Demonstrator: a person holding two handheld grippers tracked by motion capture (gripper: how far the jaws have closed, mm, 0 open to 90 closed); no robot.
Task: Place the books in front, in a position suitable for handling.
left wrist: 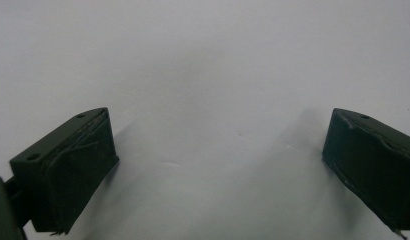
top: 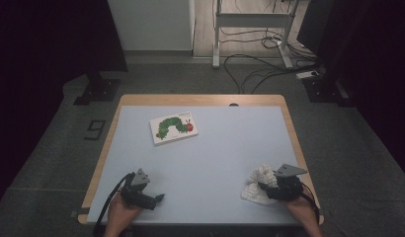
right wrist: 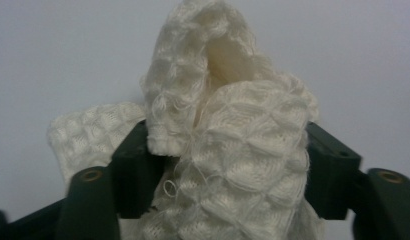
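In the high view a white waffle-knit cloth lies bunched near the right front corner of the pale blue table, against the right gripper; the left gripper rests near the left front corner, and a caterpillar picture book lies farther back. The left gripper view shows jaws wide apart over bare tabletop, holding nothing. In the right gripper view the cloth bulges between partly open jaws, both touching its sides.

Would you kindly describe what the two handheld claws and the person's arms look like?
Both claws, left claw and right claw, are black, blocky units, each topped by a grey three-cornered plate. A black cable trails from the left one. Close up, the jaws are matte black wedges with small round holes and worn, scuffed pads. No sleeves show on the forearms.
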